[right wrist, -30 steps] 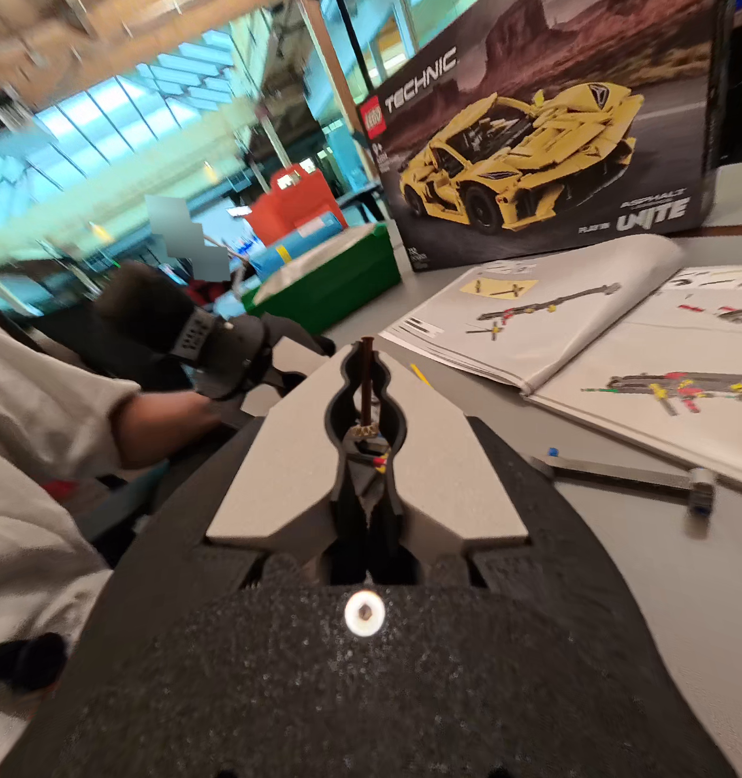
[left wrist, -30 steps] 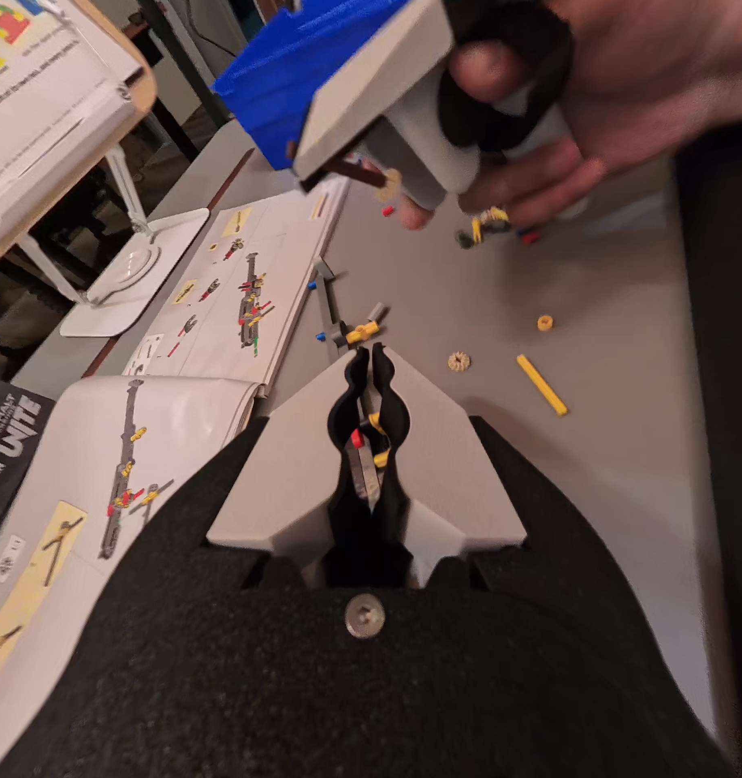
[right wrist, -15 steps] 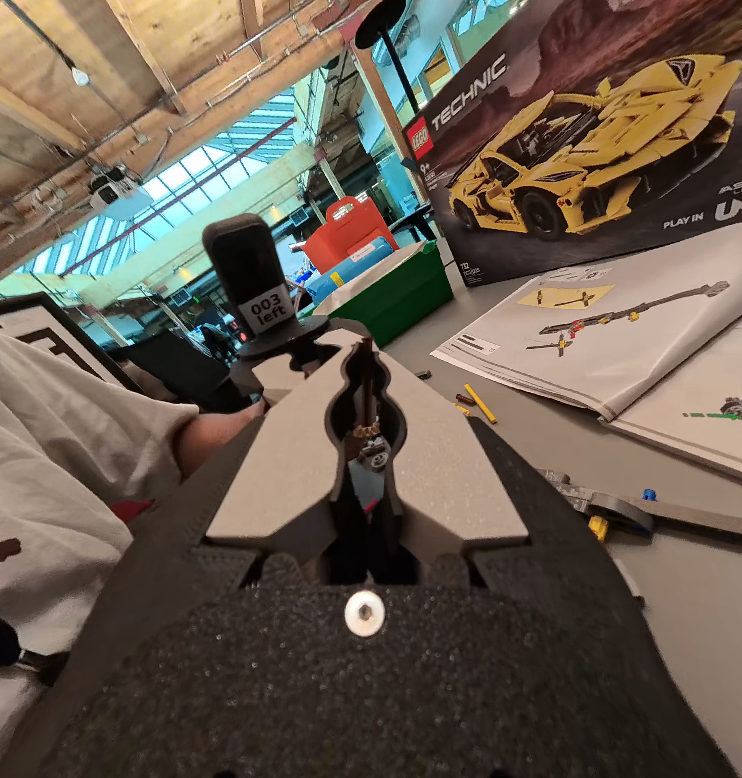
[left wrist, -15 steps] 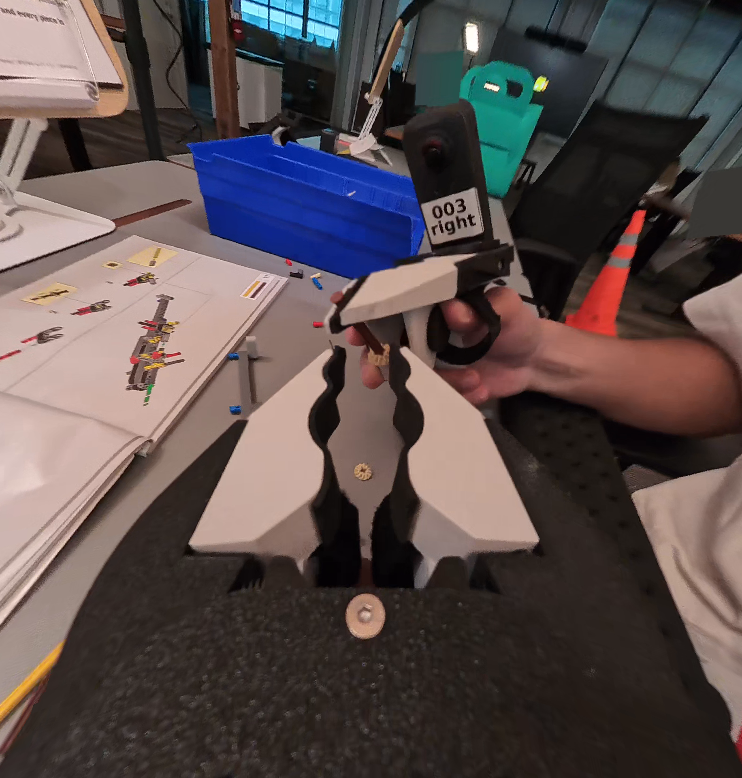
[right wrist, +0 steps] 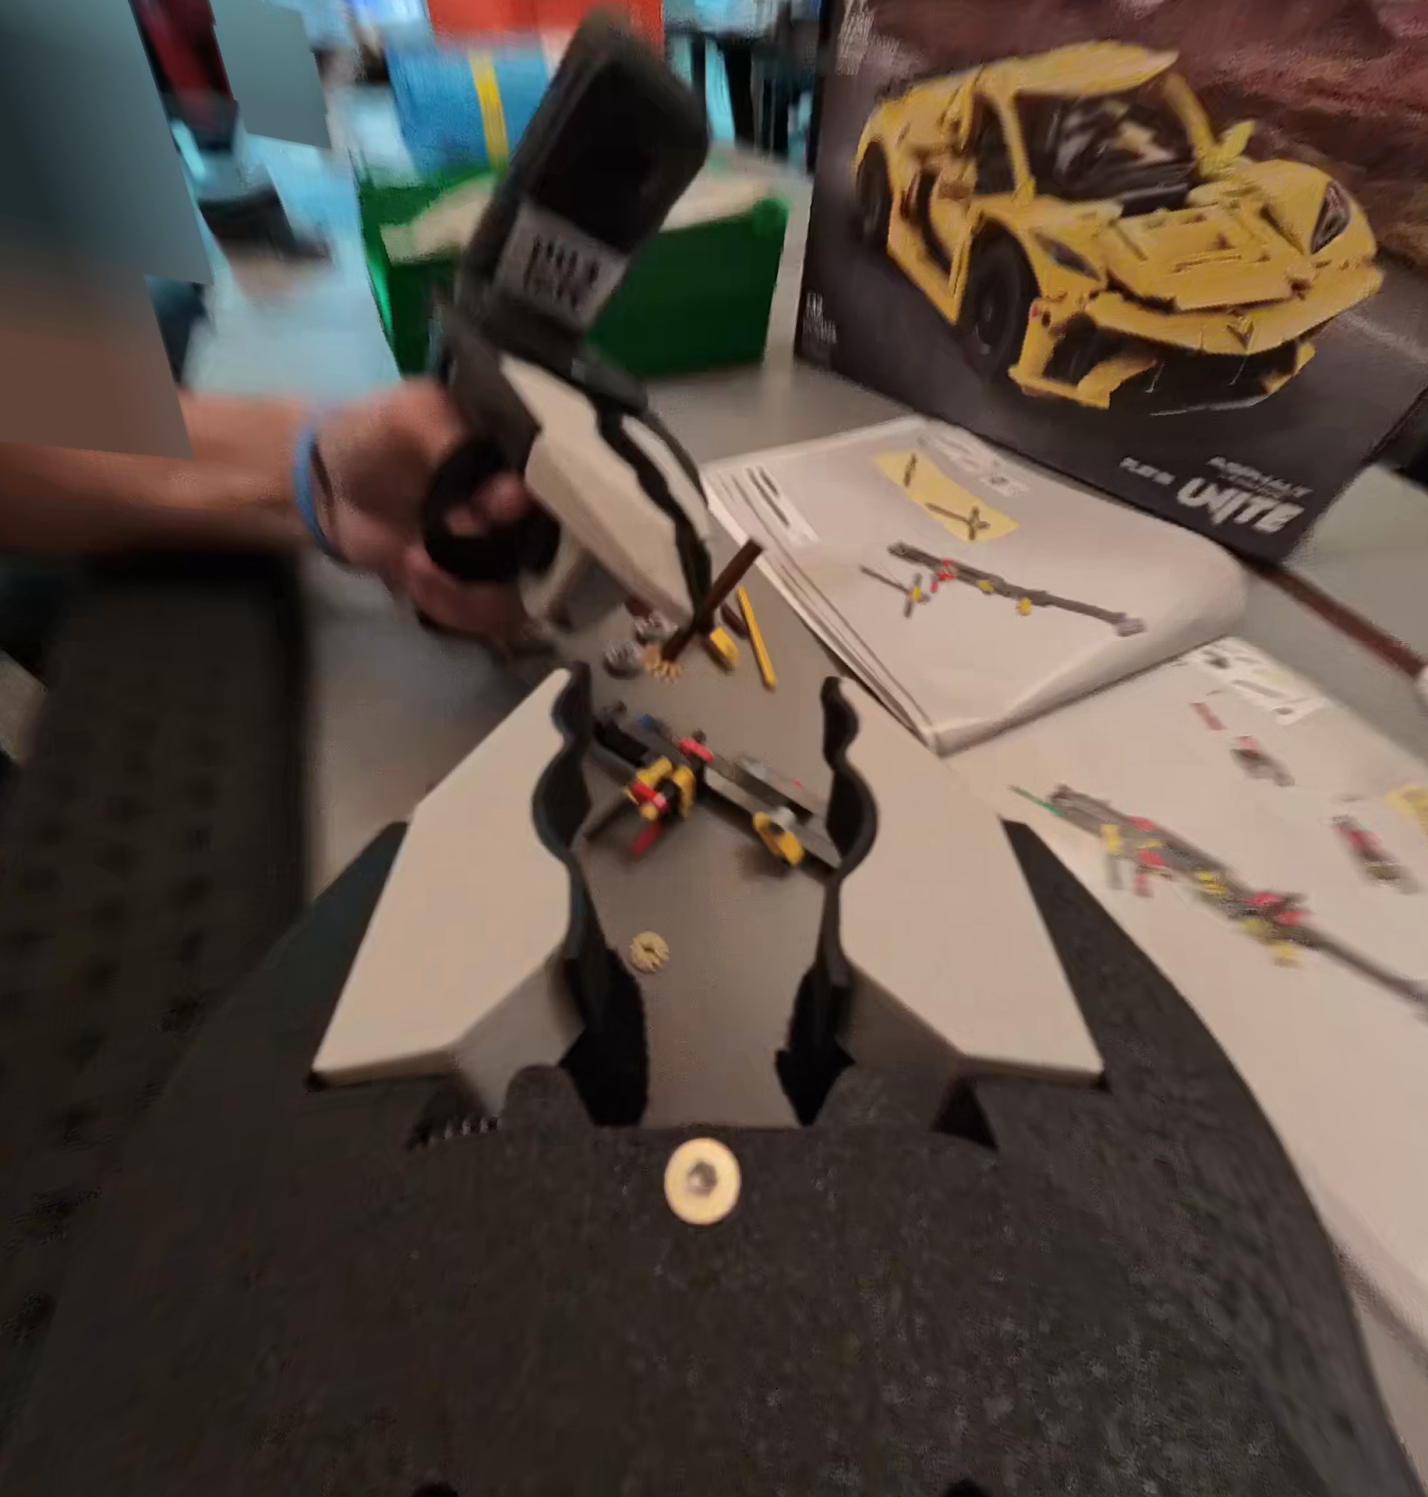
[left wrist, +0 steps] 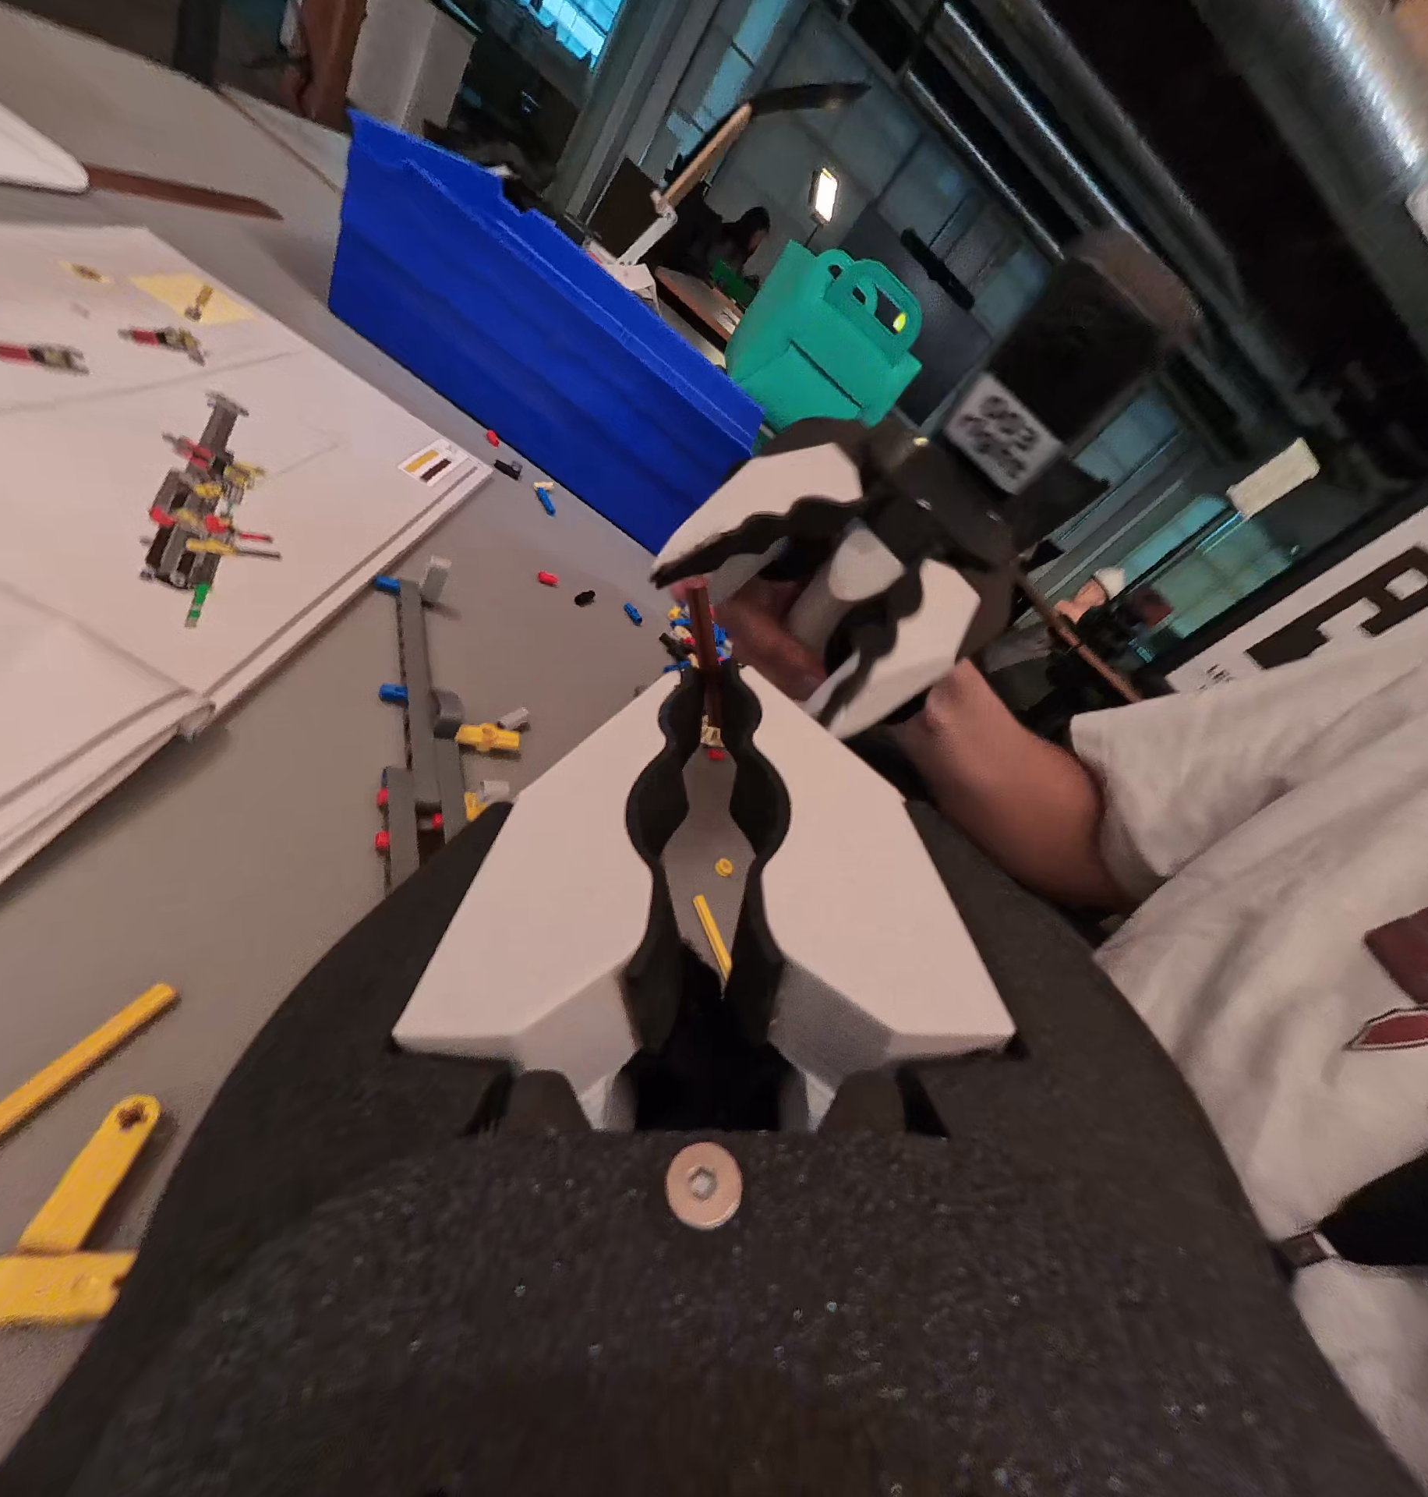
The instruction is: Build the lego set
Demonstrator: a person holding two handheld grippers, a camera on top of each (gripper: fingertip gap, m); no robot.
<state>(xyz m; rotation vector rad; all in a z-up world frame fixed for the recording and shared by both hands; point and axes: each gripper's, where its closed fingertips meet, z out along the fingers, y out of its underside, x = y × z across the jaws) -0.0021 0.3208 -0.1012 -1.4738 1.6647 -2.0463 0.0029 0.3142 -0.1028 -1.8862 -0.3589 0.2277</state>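
My left gripper (left wrist: 707, 688) is shut on a brown axle (left wrist: 701, 640), pinched at the fingertips. The right wrist view shows the left gripper (right wrist: 690, 595) tilted down over the table with the brown axle (right wrist: 715, 595) in it and a tan gear (right wrist: 666, 660) on the axle's lower end. My right gripper (right wrist: 704, 688) is open wide and empty; it shows in the left wrist view (left wrist: 743, 640) just behind the axle. A grey beam assembly (right wrist: 711, 786) with yellow, red and blue pins lies on the table between the right fingers, and also shows in the left wrist view (left wrist: 423, 729).
A loose tan gear (right wrist: 648, 949), a yellow axle (left wrist: 711, 931) and a yellow bush (left wrist: 723, 867) lie on the grey table. The open instruction booklet (right wrist: 1018, 583) and the set's box (right wrist: 1099, 243) are to the right. A blue bin (left wrist: 516, 324) and yellow beams (left wrist: 79, 1199) show to the left. From either gripper's tips it is about 11 cm to the loose tan gear (right wrist: 648, 949).
The left gripper let go of the small assembly, opened, then shut on the brown axle. The right gripper, shut on that axle before, has opened and drawn back.
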